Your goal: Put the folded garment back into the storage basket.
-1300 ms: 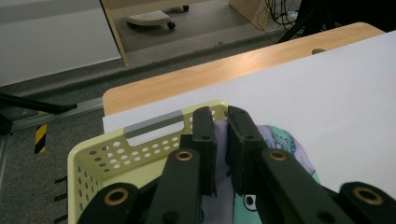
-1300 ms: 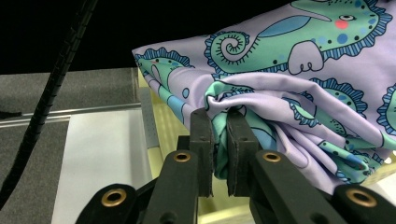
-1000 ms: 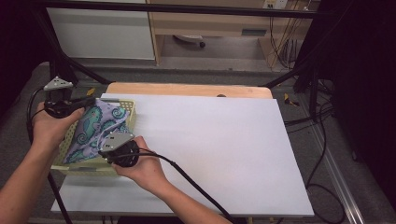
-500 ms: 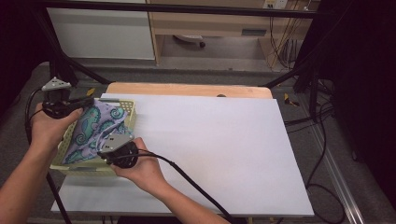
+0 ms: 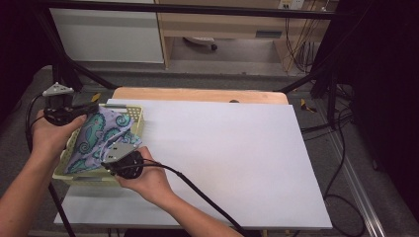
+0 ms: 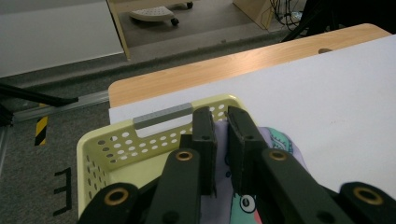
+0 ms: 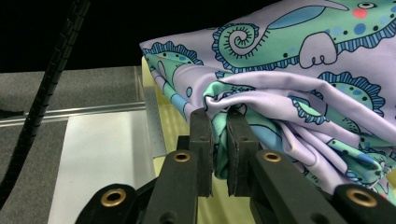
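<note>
A lilac cloth [image 5: 101,136] printed with teal seahorses lies bunched in a pale yellow perforated basket [image 5: 134,114] at the table's left edge. My left gripper [image 5: 89,109] is at the basket's far left corner, shut on a fold of the cloth [image 6: 222,144]; the basket rim [image 6: 140,135] sits just beyond its jaws. My right gripper [image 5: 116,153] is at the basket's near side, shut on another fold of the cloth [image 7: 280,102], with the fabric pinched between the two black fingers [image 7: 201,135].
A large white sheet [image 5: 222,158] covers most of the wooden table [image 5: 197,94], open to the right of the basket. Black cables trail from both grippers [image 5: 197,190]. A black frame and a cabinet stand beyond the table.
The cloth has shifted slightly within the basket, spread a little more between the two grippers. Both hands stay almost where they were.
</note>
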The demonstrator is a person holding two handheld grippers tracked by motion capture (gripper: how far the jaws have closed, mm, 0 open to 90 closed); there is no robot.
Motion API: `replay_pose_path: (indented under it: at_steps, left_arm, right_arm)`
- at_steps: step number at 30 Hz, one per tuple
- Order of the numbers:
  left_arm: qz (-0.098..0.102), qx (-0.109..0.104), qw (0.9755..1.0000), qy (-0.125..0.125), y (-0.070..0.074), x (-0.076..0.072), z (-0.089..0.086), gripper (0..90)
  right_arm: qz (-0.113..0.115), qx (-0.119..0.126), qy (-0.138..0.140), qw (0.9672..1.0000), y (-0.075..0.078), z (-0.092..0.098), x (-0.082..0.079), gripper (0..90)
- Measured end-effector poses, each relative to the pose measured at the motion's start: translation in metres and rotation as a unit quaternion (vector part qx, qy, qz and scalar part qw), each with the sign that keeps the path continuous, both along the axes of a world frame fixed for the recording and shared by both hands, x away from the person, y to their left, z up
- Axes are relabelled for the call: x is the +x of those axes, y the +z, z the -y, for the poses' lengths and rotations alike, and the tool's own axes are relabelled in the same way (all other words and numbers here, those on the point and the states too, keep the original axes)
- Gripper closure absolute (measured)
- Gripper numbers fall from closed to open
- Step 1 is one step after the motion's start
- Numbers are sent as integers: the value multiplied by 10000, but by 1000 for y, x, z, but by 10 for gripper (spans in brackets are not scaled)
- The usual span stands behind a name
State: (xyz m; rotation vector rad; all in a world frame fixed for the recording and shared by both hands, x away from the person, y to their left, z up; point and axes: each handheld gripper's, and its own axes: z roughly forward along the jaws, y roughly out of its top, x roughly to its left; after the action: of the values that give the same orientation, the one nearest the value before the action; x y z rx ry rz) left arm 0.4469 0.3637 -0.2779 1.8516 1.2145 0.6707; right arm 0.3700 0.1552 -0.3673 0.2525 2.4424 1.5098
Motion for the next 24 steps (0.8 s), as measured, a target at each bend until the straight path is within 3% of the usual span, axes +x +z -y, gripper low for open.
replay_pose_path:
  at_steps: [10,24]
  left_arm:
    - [-40,45,10000,33,-3,2,-3,823]
    - [-87,103,9999,78,-7,3,-8,823]
  right_arm:
    - [45,-84,36,9999,-2,-5,0,837]
    - [-76,-39,7,10000,-8,-9,3,837]
